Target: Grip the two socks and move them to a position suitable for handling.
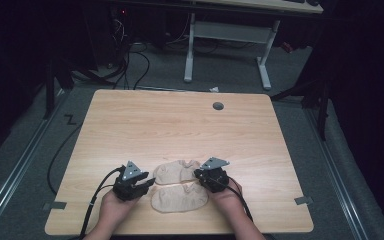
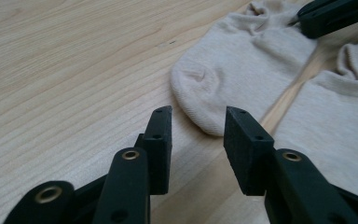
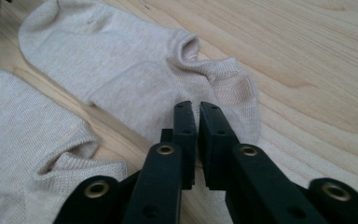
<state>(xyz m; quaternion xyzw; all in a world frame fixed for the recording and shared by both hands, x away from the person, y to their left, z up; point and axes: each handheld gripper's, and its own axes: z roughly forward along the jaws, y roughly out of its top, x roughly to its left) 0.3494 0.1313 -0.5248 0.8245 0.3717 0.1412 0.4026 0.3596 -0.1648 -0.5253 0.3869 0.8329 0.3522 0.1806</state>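
Your two hands come in at the near edge of the tabletop [image 1: 130, 115], each carrying a claw, with a pair of beige ankle socks between them. Left claw [image 1: 142, 186] sits at about 9 o'clock from the socks, its tips aimed toward them. In the left gripper view its jaws stand about half apart with bare wood in the gap; the rounded toe of the far sock [image 2: 233, 65] lies just past the tips at 12 o'clock, and nothing is gripped.

Right claw [image 1: 200, 176] sits at about 3 o'clock from the pair, at the cuff ends. In the right gripper view [image 3: 197, 108] its jaws are almost together, a thin slit showing between the pads. The tips rest over the ribbed cuff end of the far sock [image 3: 135, 70], but I cannot tell whether any fabric is pinched in that slit.

Nearer to you lies the near sock [image 1: 180, 197], flat, with its length running left to right. Just beyond it, at 12 o'clock and parallel, lies the far sock [image 1: 176, 171]; a narrow strip of wood shows between the two.

Farther out, at about 1 o'clock near the far edge, a round grey cable grommet [image 1: 218, 106] is set in the wood.
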